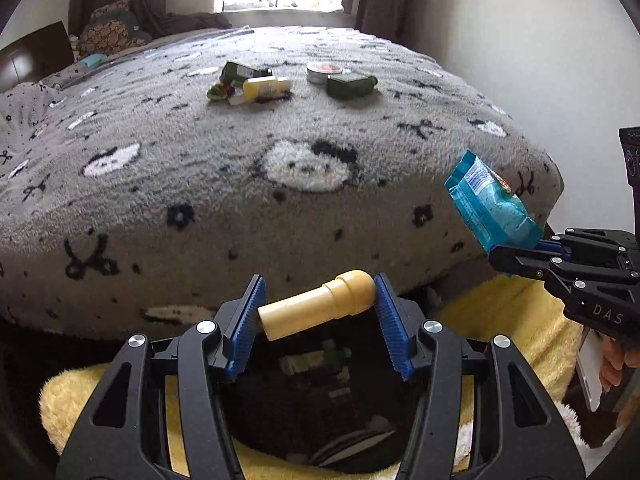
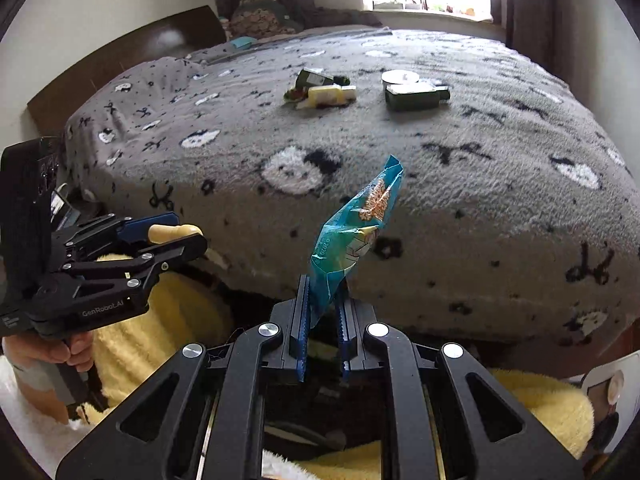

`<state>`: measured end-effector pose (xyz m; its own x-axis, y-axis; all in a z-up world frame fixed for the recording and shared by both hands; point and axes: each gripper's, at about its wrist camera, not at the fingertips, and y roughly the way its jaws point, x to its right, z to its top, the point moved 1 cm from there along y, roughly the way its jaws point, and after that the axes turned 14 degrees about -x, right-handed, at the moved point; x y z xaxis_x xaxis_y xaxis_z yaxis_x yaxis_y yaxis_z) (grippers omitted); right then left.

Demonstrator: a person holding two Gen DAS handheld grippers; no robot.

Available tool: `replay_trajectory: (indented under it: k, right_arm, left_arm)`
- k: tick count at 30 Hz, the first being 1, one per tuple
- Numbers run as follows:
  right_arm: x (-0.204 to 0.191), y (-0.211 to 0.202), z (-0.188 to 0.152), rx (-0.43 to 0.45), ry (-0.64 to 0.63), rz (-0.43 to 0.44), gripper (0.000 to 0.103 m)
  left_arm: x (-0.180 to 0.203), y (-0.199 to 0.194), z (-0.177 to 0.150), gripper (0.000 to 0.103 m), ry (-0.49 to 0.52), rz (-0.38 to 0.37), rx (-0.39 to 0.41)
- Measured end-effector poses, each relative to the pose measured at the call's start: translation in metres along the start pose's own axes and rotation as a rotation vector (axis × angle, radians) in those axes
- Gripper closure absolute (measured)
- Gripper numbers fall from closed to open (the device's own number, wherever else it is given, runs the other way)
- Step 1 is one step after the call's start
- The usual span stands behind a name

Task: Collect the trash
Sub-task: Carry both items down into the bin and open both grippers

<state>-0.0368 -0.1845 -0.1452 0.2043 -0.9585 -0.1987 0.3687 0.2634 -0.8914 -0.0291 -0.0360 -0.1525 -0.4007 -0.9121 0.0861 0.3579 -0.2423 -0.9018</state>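
My left gripper (image 1: pixel 318 304) is shut on a small tan plastic bottle (image 1: pixel 320 306), held crosswise between its blue pads over a dark bin (image 1: pixel 320 420) with trash inside. My right gripper (image 2: pixel 323 312) is shut on the lower end of a blue snack wrapper (image 2: pixel 354 232), which stands up from the pads. Each gripper shows in the other's view: the right gripper (image 1: pixel 516 254) with the snack wrapper (image 1: pixel 488 204) at the right, the left gripper (image 2: pixel 188 236) with the tan bottle (image 2: pixel 172 232) at the left. More trash lies far back on the bed: a yellow bottle (image 1: pixel 266 88), a dark green bottle (image 1: pixel 350 85), a round tin (image 1: pixel 326 72).
The grey patterned blanket (image 1: pixel 240 184) covers the bed ahead of both grippers. Yellow fluffy cloth (image 1: pixel 520 320) surrounds the bin below. A person's hand (image 2: pixel 60 350) grips the left handle. A wooden headboard (image 2: pixel 132 52) and a pillow (image 1: pixel 110 32) are at the far left, a window behind.
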Motion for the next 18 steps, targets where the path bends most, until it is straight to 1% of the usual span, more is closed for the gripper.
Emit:
replay_trajectory:
  k: [2,6,12,18]
  right_arm:
    - [-0.001,0.013,-0.009,-0.051,0.002,0.015,0.09]
    - [-0.003,0.037,-0.023,-0.125,0.017,0.048,0.09]
    - [-0.003,0.075,-0.035,-0.232,0.061,0.098,0.09]
    - [0.006,0.11,-0.039,-0.331,0.112,0.108,0.09]
  left_arm:
    - [0.0,0.013,-0.011,0.05,0.0,-0.006,-0.046]
    - [-0.003,0.038,-0.027,0.05,-0.011,-0.014,-0.122]
    - [-0.011,0.067,-0.039,0.05,-0.027,-0.035,-0.211]
    - [-0.014,0.105,-0.046,0.05,-0.026,-0.092,-0.323]
